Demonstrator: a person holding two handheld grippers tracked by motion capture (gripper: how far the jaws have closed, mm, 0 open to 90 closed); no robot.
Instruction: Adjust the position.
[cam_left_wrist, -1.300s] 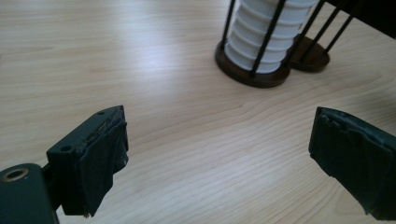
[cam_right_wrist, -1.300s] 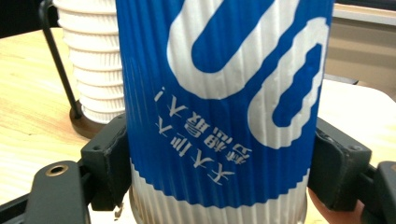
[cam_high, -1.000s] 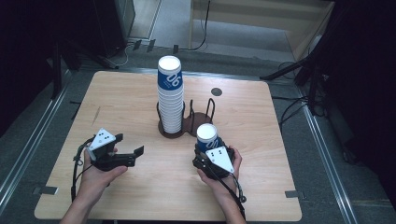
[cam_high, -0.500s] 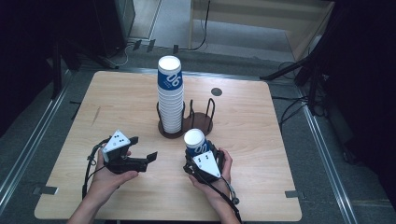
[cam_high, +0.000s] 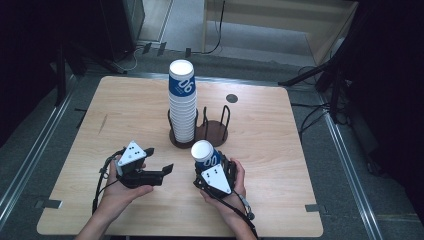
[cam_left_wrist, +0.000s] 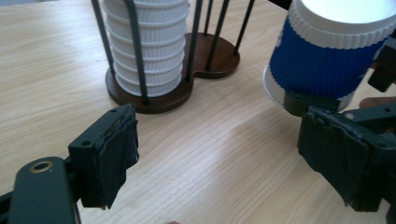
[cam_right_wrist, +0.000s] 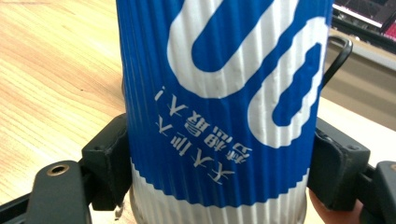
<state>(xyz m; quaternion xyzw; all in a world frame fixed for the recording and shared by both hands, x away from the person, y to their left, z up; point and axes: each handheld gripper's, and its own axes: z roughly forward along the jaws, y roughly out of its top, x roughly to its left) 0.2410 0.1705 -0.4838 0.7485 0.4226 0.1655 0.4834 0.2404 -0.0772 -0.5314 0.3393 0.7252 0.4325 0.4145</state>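
My right gripper (cam_high: 209, 167) is shut on a blue and white paper cup (cam_high: 205, 154), held just above the table in front of the holder. In the right gripper view its pads (cam_right_wrist: 109, 158) press both sides of the cup (cam_right_wrist: 219, 107), whose print reads upside down. My left gripper (cam_high: 159, 160) is left of the cup and points at it. Its jaws have just been closing and stand open with nothing between them (cam_left_wrist: 224, 158). The cup (cam_left_wrist: 327, 51) is just beyond its right jaw. A tall stack of cups (cam_high: 181, 100) stands in a dark wire holder (cam_high: 212, 134).
The holder's second ring (cam_left_wrist: 215, 56), right of the stack (cam_left_wrist: 147, 46), has no cups in it. A small dark round mark (cam_high: 231, 98) lies on the wooden table (cam_high: 125, 110) behind the holder. Dark floor, cables and furniture surround the table.
The right gripper has carried the cup left and toward the table's near edge. The left gripper has moved right toward the cup, and its jaws have narrowed.
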